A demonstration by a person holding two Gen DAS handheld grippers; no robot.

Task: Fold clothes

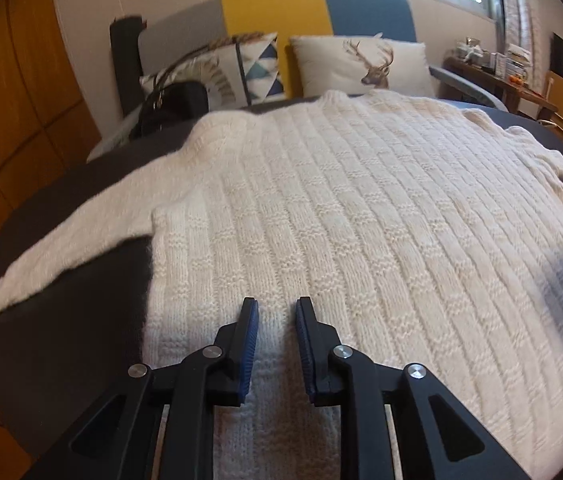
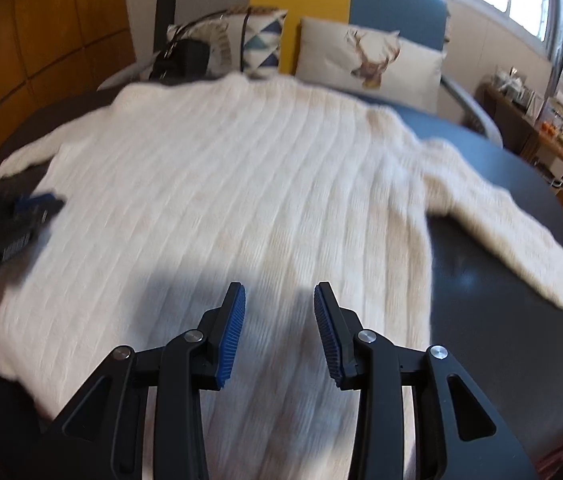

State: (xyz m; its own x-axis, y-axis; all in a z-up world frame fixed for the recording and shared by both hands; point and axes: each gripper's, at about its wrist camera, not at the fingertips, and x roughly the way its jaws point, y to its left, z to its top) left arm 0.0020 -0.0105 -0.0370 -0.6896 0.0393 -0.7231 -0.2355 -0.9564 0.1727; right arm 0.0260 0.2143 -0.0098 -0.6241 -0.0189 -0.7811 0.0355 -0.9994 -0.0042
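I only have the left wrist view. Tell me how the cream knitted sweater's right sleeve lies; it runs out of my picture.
Observer: The cream knitted sweater has its right sleeve stretched out flat on the dark round table, angled outward, cuff near the table's edge.
Operator: Report the right gripper.
Observer: The right gripper is open, over the sweater's lower body, with nothing between its blue pads.
Operator: Say where my left gripper shows from there.
Observer: The left gripper appears at the picture's left edge, blurred, over the sweater's left side.
Operator: Describe what lies beyond the right sleeve.
Observer: A cluttered wooden side table stands under the window.
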